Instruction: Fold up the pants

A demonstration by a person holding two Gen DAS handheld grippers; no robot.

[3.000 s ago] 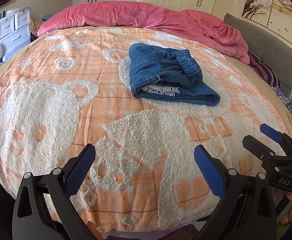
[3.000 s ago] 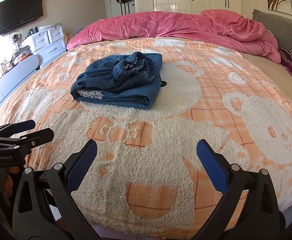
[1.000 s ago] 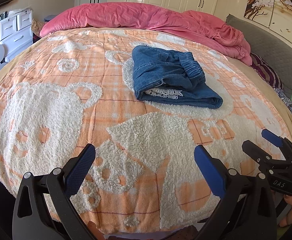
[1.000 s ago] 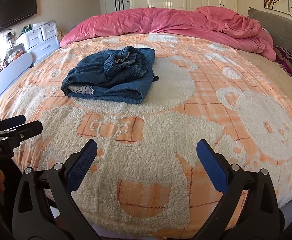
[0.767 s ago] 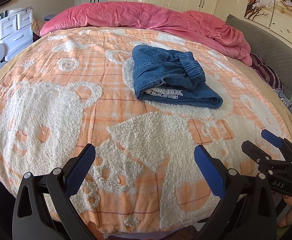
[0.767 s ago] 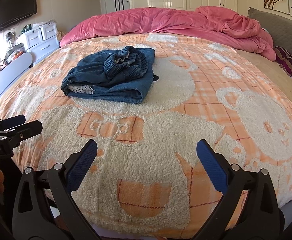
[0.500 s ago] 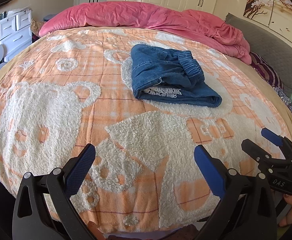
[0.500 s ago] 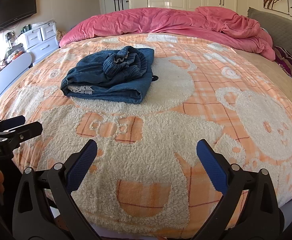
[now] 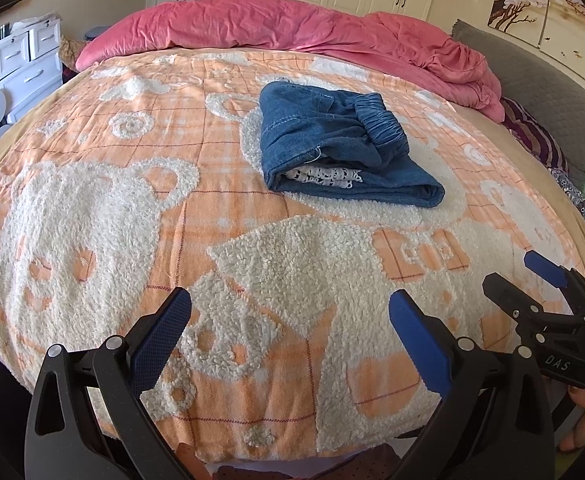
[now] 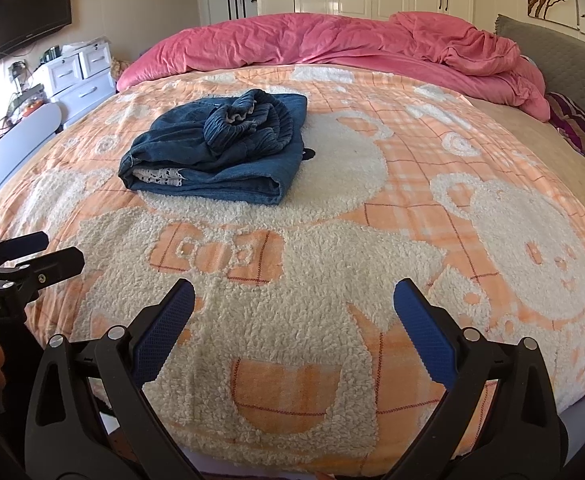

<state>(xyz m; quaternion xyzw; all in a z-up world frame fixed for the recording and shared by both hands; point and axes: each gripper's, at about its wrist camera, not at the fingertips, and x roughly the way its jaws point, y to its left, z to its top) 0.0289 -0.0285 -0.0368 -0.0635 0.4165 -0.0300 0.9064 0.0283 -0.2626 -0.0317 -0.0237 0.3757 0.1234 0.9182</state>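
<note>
pants [image 9: 344, 148]: folded bundle mid-bed [image 9: 92, 208], far from both tools | left hand-held gripper [image 9: 288, 332]: spread, empty | right hand-held gripper [image 10: 292, 332]: spread, empty | step: folding seems finished, waistband bunched | next: possibly tidy it

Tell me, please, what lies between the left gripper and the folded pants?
Only bare bear-patterned blanket separates the left gripper from the pants, per the left wrist view.
</note>
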